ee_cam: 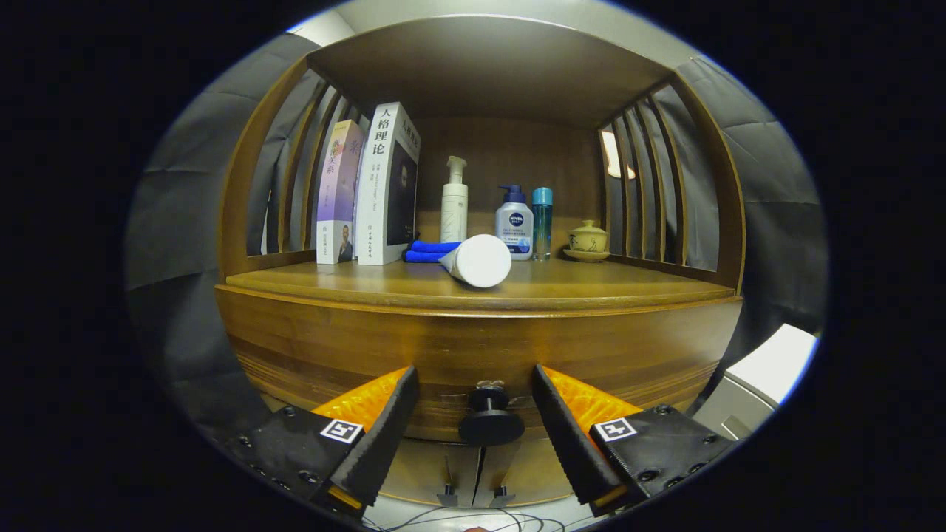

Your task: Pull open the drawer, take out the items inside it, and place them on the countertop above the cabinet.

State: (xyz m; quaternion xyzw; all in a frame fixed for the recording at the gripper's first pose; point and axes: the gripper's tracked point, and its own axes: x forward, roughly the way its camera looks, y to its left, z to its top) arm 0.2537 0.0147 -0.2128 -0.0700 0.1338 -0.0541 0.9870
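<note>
The gripper (477, 425) is facing the cabinet (369, 347) head-on, and its two fingers are standing wide apart, gripping nothing. Right between them the drawer knob (491, 421) is sitting, dark and round, jutting out from the drawer front (436, 403); neither finger is touching it, there is a clear gap on each side. The drawer is looking closed, its front lying flush with the curved wooden face of the cabinet, so whatever is inside is hidden. Beyond the fingers, the countertop (591, 284) is spreading out under a wooden shelf with slatted sides. On it, at the left, two books (366, 192) are standing upright, side by side. Just beside them a blue cloth (430, 251) is lying folded, and in front of it a white tube (479, 260) is lying on its side, its round cap end pointing toward the gripper. Behind the tube a tall white pump bottle (454, 201) is standing upright, next to it a shorter pump bottle (514, 223) with a dark blue top, and touching or just beside that a slim teal bottle (542, 222). Farther right, well apart from the bottles, a small lidded cup (588, 239) is resting on a saucer. Below the gripper, thin cables (443, 517) are trailing across a pale floor.
</note>
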